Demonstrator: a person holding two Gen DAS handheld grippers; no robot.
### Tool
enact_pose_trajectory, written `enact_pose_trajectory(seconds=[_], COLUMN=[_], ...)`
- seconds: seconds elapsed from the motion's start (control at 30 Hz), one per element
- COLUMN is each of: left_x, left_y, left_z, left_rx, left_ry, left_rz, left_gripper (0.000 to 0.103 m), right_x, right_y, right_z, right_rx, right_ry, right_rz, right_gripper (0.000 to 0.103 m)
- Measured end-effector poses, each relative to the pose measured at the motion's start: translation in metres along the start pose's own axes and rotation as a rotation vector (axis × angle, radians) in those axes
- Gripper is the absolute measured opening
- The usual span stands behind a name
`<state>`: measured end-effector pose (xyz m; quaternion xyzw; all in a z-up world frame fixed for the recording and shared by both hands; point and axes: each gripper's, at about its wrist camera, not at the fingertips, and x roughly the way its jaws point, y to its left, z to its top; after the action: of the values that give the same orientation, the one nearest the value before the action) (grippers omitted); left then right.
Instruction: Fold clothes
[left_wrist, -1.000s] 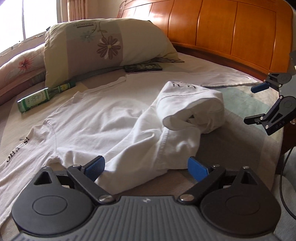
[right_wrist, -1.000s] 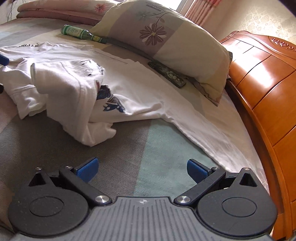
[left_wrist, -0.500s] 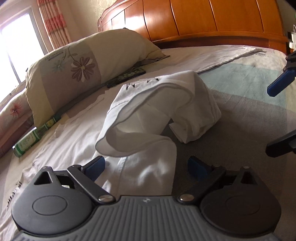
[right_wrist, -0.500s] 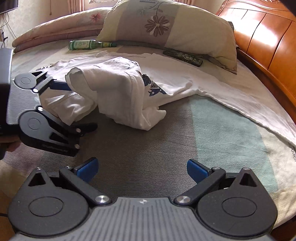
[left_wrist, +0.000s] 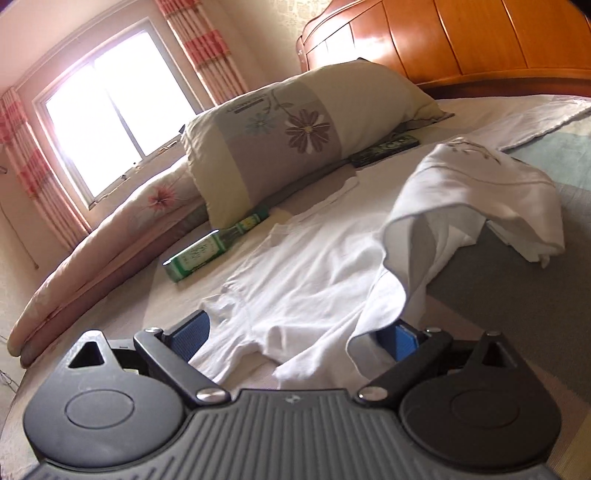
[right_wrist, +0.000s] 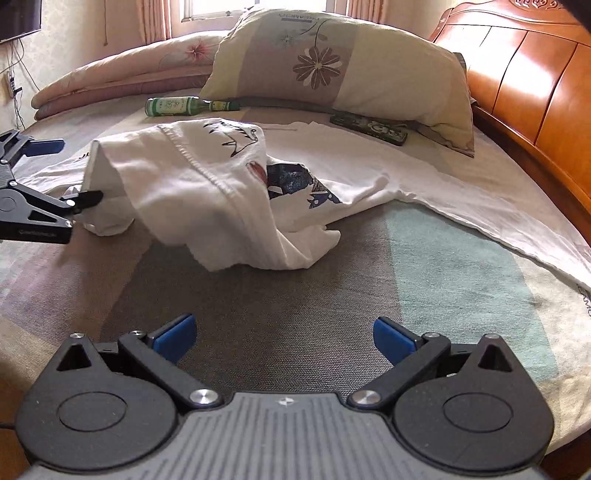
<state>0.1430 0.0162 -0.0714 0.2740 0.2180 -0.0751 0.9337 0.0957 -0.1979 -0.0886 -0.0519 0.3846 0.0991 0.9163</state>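
On the bed (right_wrist: 332, 280) the white T-shirt (left_wrist: 314, 280) lies half rumpled; my left tongs (left_wrist: 295, 338) gape around its edge, my right tongs (right_wrist: 282, 338) gape empty. A shallow bite could slip, dropping the fold crooked.

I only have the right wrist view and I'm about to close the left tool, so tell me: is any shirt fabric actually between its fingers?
Observer: Yes. In the left wrist view the left tool is open, and the white shirt runs up between its fingers.
Operator: Touching both pads?
Observer: A fold drapes over one blue pad; the other pad is bare, with cloth beside it.
Operator: What lies behind the raised bunch?
Observer: The rest of the shirt lies flat on the bed, reaching toward the green bottle.
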Motion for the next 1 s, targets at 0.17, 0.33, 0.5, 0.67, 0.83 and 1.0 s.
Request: enact_pose_trajectory(seconds=[0.17,0.33,0.5,0.67,0.83,1.0], left_x=[-0.014,-0.029,-0.04,-0.04,-0.025,-0.005], left_y=[0.031,0.06,0.051,0.011,-0.026,-0.063], left_z=[-0.012,-0.021,-0.012,0.021,0.059,0.089], left_rx=[0.021,-0.058,-0.138,-0.126,-0.168,-0.236], left_ry=[0.055,0.107,0.097,0.039,0.037,0.097], left_rz=[0.094,0.064,-0.147,-0.377,-0.637,-0.881], left_gripper=[0.097,0.096,0.096,0.096,0.096,0.096], right_x=[-0.002,-0.001,0.002,-0.003,-0.01,-0.013], right_y=[0.001,0.001,0.003,0.004,-0.004,-0.011], right_z=[-0.001,-0.002,-0.004,-0.007,-0.01,-0.018], right_rx=[0.001,0.014,0.033,0.022,0.045,0.047], right_ry=[0.001,0.005,0.025,0.028,0.028,0.045], right_rz=[0.002,0.015,0.041,0.019,0.011,-0.007], right_gripper=[0.103,0.103,0.103,0.103,0.103,0.103])
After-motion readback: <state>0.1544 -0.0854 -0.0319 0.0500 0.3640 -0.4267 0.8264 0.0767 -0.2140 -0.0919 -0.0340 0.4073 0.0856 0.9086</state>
